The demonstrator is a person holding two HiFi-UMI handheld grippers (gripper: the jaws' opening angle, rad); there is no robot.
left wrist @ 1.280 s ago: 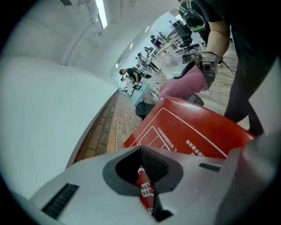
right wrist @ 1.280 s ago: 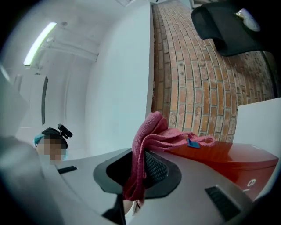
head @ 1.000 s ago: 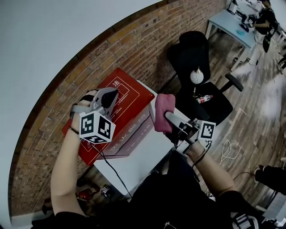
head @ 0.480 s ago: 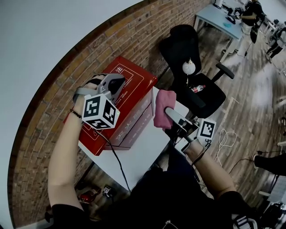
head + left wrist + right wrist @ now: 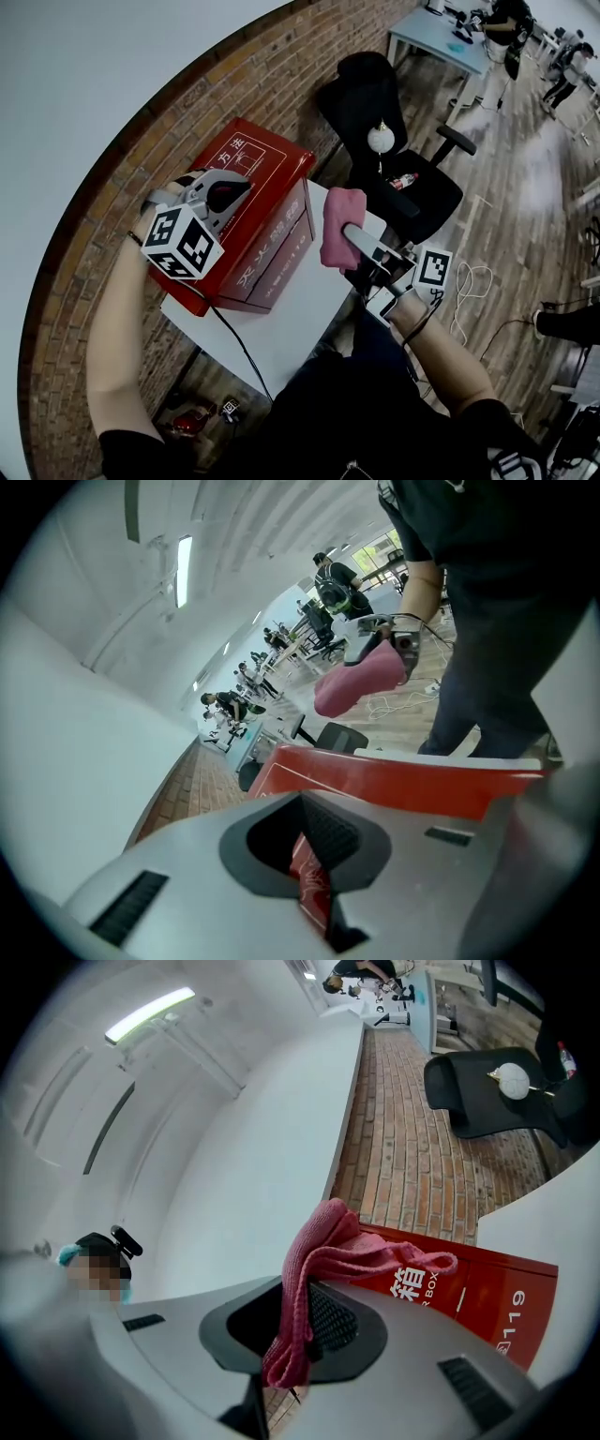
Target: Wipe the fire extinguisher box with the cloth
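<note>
Holding the red fire extinguisher box [image 5: 272, 253] by a thin red edge, the left hand-held gripper [image 5: 314, 872] is clenched on it, the red panel running between its jaws in the left gripper view; the right hand-held gripper [image 5: 295, 1335] is grasping the pink knitted cloth [image 5: 340, 225], which bunches out of its jaws and droops over them; compared with a second ago, the box shows more of its lettered long side to the head view and less of its framed top, while the left hand-held gripper has kept its place on the box; part of that change may be the head turning, since the black office chair [image 5: 380, 112] has also slid toward twelve o'clock, yet the box does seem to have been swung or tipped on the white counter [image 5: 281, 328]; the cloth has hardly shifted, and hangs just beside the box's end at about three o'clock of it; whether it touches the red surface cannot be told; the box stands on the ten o'clock part of the counter, near the brick wall [image 5: 272, 75]; judged from this, no wiping stroke is under way, and the person seems to have been turning a fresh face toward the cloth; the lettered side now lies open to it, so the next move likely brings the cloth onto that face while the left hand-held gripper steadies the box; a grip on so thin an edge could let the box slide under pressure.
</note>
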